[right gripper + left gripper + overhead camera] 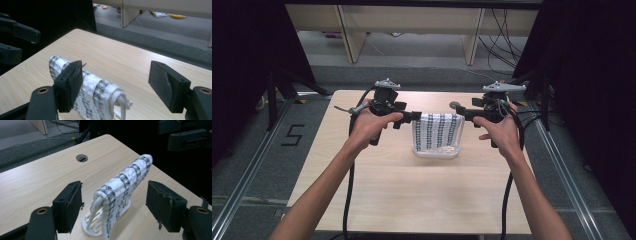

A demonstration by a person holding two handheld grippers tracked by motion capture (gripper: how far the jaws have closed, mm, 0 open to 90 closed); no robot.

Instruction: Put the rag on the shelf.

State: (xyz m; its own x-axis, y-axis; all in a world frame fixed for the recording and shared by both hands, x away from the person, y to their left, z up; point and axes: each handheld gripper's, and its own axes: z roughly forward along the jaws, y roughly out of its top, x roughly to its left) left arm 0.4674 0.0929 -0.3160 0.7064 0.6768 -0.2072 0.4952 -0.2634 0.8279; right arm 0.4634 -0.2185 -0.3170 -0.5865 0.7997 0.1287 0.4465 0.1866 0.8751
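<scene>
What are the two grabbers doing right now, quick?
Left gripper: open, jaws on either side of one end of the patterned cloth on the white rack, holding nothing.
Right gripper: open at the other end, holding nothing.

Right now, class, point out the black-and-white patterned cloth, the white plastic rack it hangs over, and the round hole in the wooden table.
black-and-white patterned cloth (438, 131): high view, middle of its hanging face.
white plastic rack (89, 222): left gripper view, slotted base.
round hole (82, 158): left gripper view, its centre.
</scene>
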